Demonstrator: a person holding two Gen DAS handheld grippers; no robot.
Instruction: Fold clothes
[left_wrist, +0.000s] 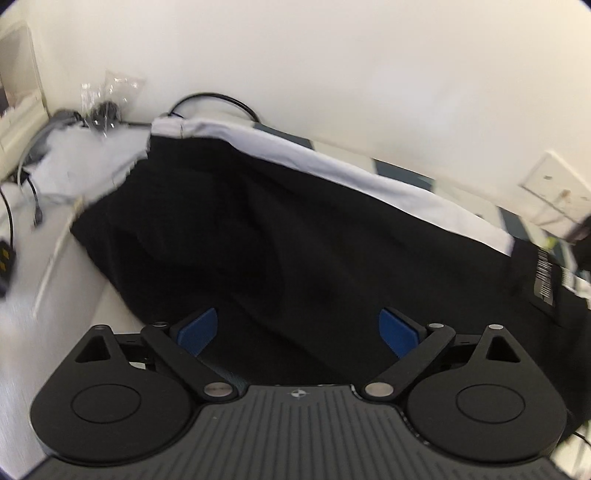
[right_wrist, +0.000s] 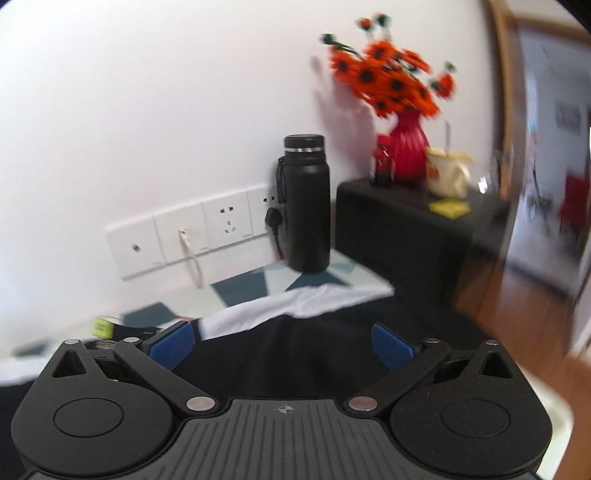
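Note:
A black garment (left_wrist: 295, 236) lies spread on the table, with a white cloth (left_wrist: 332, 166) showing along its far edge. In the left wrist view my left gripper (left_wrist: 298, 330) hangs above the near part of the black garment, its blue pads (left_wrist: 195, 328) wide apart and nothing between them. In the right wrist view my right gripper (right_wrist: 282, 345) is also open over the black garment (right_wrist: 314, 343), and the white cloth (right_wrist: 295, 306) lies just beyond its fingertips. Neither gripper holds any fabric.
A black flask (right_wrist: 304, 203) stands against the wall beside a row of sockets (right_wrist: 192, 232). A red vase with orange flowers (right_wrist: 399, 110) and a cream mug (right_wrist: 448, 177) sit on a black stand (right_wrist: 410, 232). Cables and a plastic bag (left_wrist: 107, 103) lie at the far left.

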